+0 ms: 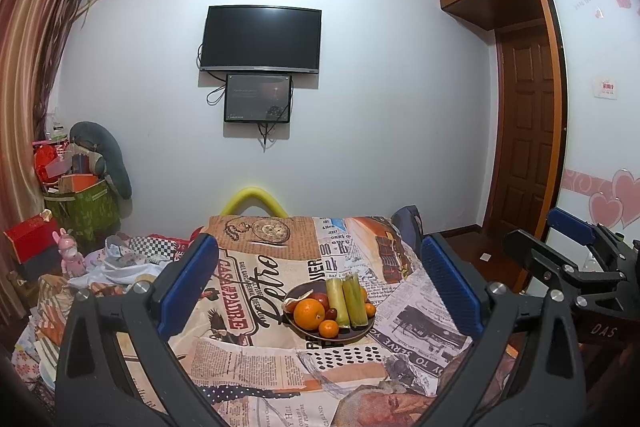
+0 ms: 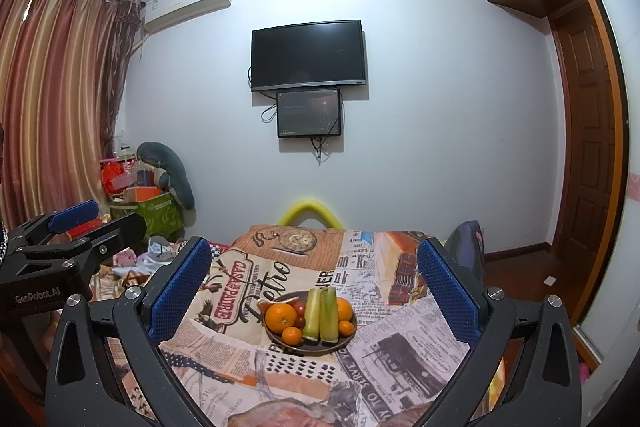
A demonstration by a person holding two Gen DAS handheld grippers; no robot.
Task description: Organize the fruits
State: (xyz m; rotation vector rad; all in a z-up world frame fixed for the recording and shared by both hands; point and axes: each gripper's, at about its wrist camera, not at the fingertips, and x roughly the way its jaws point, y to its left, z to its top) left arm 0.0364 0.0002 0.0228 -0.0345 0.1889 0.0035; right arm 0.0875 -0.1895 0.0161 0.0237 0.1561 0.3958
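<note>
Sitting beyond left gripper (agape): fruit plate

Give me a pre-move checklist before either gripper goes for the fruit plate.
1. Left gripper open and empty: ok.
2. Right gripper open and empty: ok.
3. Plate resting flat on the printed tablecloth: ok.
4. Path to the large orange at the plate's front left clear: ok.
5. Two green stalks steady against the other fruit: cannot tell.
6. Destination for sorted fruit in view: not ok.

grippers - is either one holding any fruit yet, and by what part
Nothing is held: the left gripper and right gripper are both open, short of the fruit plate.
</note>
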